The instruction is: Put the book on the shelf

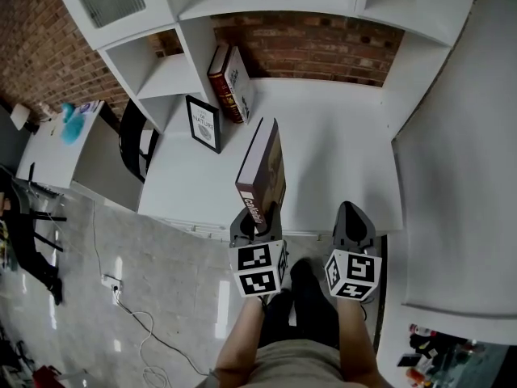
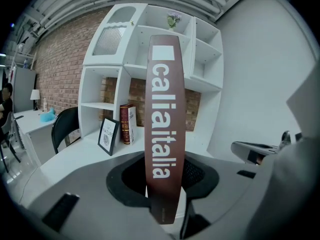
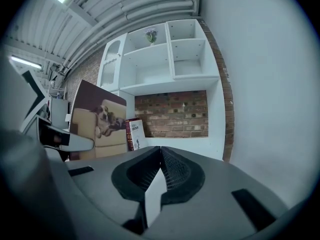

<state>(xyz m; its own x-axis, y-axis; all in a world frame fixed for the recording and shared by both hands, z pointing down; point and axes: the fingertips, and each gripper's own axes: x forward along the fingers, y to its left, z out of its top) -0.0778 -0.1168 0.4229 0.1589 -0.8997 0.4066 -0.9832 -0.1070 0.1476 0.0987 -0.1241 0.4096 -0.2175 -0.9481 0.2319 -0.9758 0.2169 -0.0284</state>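
A dark brown hardback book (image 1: 262,172) stands on edge in the air over the white desk top (image 1: 339,136), spine toward me. My left gripper (image 1: 257,215) is shut on its near lower end; the spine (image 2: 165,119) with white lettering rises between the jaws in the left gripper view. My right gripper (image 1: 353,214) hovers just right of it, shut with nothing inside (image 3: 160,156). In the right gripper view the book's cover (image 3: 97,121) shows a dog on a sofa. The white shelf unit (image 1: 161,75) stands at the far side of the desk.
Two upright books (image 1: 230,83) lean by the shelf's divider, a framed print (image 1: 203,124) stands in front of them. A black chair (image 1: 133,140) and a second white table (image 1: 56,148) are at the left. A white wall (image 1: 460,176) bounds the right.
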